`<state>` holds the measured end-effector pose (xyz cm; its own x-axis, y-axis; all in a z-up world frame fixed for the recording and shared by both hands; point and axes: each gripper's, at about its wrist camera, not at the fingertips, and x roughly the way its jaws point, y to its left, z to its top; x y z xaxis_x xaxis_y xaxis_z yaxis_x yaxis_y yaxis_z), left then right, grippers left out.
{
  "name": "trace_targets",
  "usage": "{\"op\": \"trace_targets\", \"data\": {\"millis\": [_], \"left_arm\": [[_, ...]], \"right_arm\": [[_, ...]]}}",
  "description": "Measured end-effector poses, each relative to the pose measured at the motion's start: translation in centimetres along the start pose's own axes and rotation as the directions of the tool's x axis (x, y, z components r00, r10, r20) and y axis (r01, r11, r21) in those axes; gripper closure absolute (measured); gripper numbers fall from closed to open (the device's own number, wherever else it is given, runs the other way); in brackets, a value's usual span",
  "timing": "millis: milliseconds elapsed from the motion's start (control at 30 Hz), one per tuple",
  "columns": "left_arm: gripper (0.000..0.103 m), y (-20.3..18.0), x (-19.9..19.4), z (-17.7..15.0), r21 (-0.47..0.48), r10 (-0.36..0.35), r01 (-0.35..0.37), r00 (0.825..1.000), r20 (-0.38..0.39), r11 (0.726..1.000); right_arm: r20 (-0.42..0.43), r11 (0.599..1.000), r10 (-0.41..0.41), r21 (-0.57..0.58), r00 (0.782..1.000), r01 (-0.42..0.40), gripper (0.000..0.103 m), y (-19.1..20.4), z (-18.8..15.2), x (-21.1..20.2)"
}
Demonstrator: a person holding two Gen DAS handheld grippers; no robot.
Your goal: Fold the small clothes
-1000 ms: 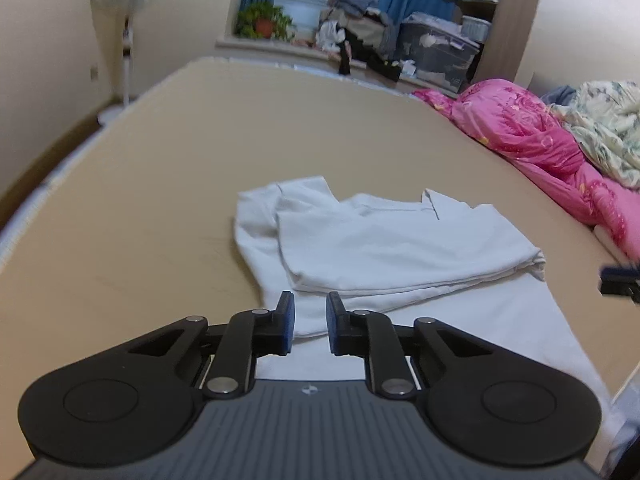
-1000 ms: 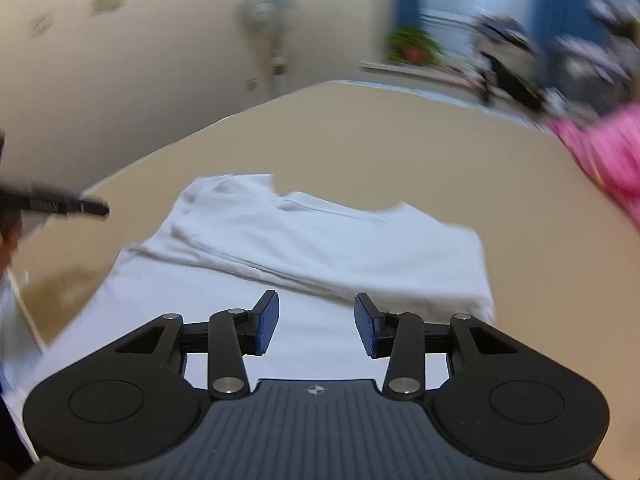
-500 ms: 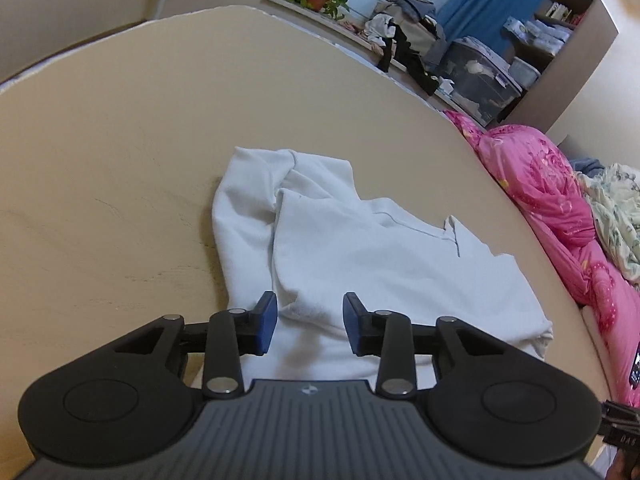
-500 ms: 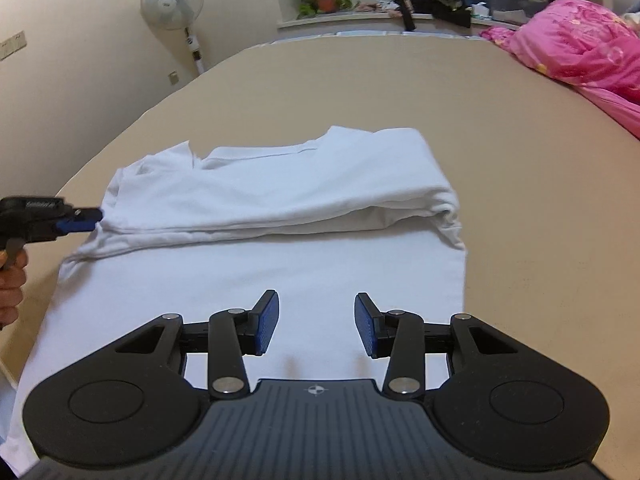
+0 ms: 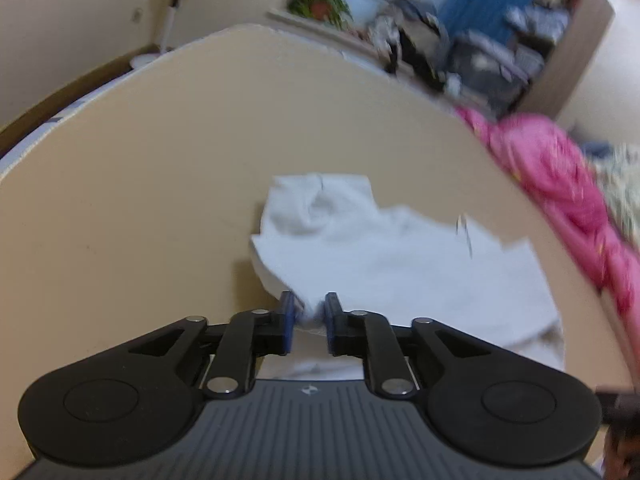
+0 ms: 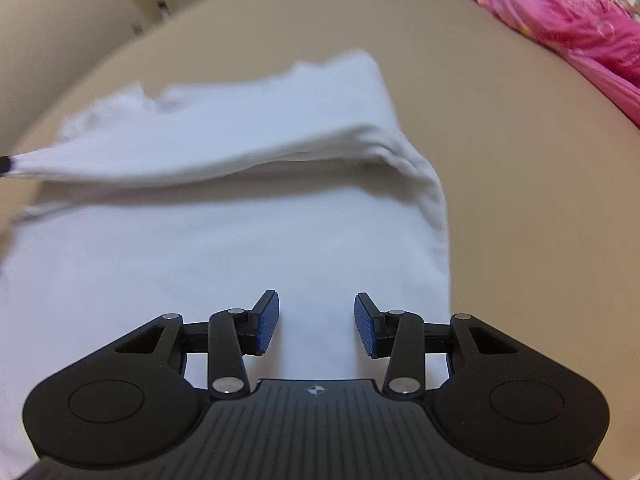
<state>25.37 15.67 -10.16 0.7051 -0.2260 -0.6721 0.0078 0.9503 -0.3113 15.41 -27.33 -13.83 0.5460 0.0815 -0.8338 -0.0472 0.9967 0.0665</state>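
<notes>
A white shirt [image 5: 400, 264] lies half folded on a tan bed [image 5: 140, 220]. My left gripper [image 5: 308, 316] is closing on the near left corner of the folded upper layer, with a bunch of cloth pinched between its blue pads. In the right wrist view the same shirt [image 6: 224, 248] spreads across the frame. Its upper layer is pulled taut and lifted toward the left gripper's tip [image 6: 4, 165] at the left edge. My right gripper [image 6: 316, 320] hangs open just over the flat lower part of the shirt, with nothing between its pads.
A pink quilt [image 5: 560, 184] lies bunched along the bed's right side, and it also shows in the right wrist view [image 6: 580, 20]. Beyond the bed's far edge are a potted plant [image 5: 320, 0], a fan stand [image 5: 172, 12] and piled boxes [image 5: 492, 68].
The left gripper went from open over the fold's corner to closed on it, and the layer now lifts at that side. The right gripper has dropped closer to the shirt and stays open.
</notes>
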Motion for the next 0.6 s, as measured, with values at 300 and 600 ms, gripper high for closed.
{"op": "trace_targets", "data": {"millis": [300, 600], "left_arm": [[0.077, -1.2, 2.3, -0.4, 0.035, 0.016, -0.015, 1.000, -0.025, 0.999], [0.077, -1.5, 2.3, -0.5, 0.040, 0.004, -0.003, 1.000, -0.029, 0.999]], "right_arm": [[0.263, 0.992, 0.105, 0.036, 0.959, -0.119, 0.059, 0.0, 2.9, -1.6], [0.356, 0.989, -0.019, 0.147, 0.934, -0.036, 0.059, -2.8, 7.4, 2.5]]}}
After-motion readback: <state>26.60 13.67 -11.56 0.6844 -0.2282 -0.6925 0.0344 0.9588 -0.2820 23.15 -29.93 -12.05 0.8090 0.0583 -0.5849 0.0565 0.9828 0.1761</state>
